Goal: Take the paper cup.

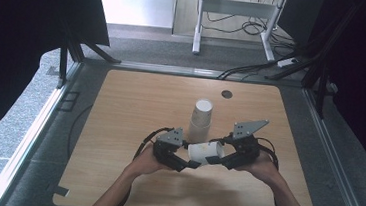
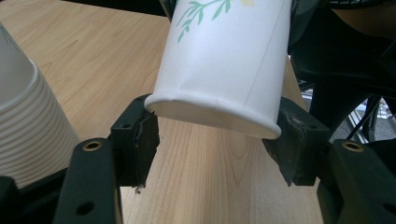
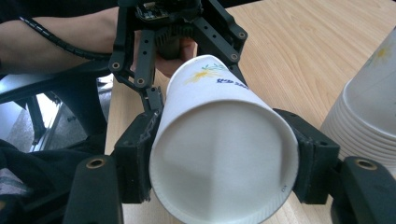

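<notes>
White paper cup (image 1: 206,151) clamped at both ends by left tongs (image 1: 184,163) and right tongs (image 1: 214,160); over-squeezing could crush it.

Both my forearms are bare, no sleeves. My left hand-held gripper (image 1: 191,164) is all black, with a small grey three-cornered plate on top and a black cable looping back from it. My right hand-held gripper (image 1: 212,160) matches, just with a bigger grey plate. Up close the black jaws are blocky, with brass-ringed screw holes at their bases and scuffed pads (image 2: 148,140).
</notes>
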The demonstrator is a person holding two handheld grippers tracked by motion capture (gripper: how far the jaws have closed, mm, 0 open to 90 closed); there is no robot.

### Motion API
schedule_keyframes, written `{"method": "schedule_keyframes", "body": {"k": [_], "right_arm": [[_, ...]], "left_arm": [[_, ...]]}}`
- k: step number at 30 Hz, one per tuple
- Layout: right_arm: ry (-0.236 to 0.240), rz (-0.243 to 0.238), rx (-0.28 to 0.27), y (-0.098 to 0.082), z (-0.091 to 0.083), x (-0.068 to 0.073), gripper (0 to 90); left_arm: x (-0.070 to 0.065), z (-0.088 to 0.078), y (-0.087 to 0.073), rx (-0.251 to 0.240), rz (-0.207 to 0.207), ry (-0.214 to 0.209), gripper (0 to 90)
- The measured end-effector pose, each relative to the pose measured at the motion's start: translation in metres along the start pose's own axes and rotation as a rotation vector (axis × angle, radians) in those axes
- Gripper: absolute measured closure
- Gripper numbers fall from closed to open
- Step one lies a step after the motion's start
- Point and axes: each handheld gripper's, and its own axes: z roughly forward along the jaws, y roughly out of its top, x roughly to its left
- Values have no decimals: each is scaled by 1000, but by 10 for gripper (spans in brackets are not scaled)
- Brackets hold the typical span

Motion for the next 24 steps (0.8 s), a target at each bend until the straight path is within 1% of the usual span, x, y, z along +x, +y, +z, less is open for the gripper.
{"method": "schedule_keyframes", "body": {"k": [7, 11, 13, 17, 19, 21, 24], "right_arm": [[-6, 11, 18, 0, 2, -2, 331], [-29, -1, 33, 1, 1, -1, 281], [-40, -3, 39, 2, -1, -1, 253], [-80, -21, 64, 3, -5, 0, 213], [-92, -29, 80, 4, -8, 1, 200], [-113, -49, 108, 6, -10, 2, 192], [-128, -73, 150, 10, -9, 4, 190]], "left_arm": [[1, -2, 3, 28, 2, -1, 398], [1, -4, 8, 63, 6, -4, 398], [2, -5, 11, 93, 12, -7, 397], [3, -8, 16, 155, 24, 2, 396], [4, -9, 19, 196, 28, 13, 396], [4, -9, 21, 227, 32, 16, 395], [5, -8, 26, 282, 45, 23, 394]]}}
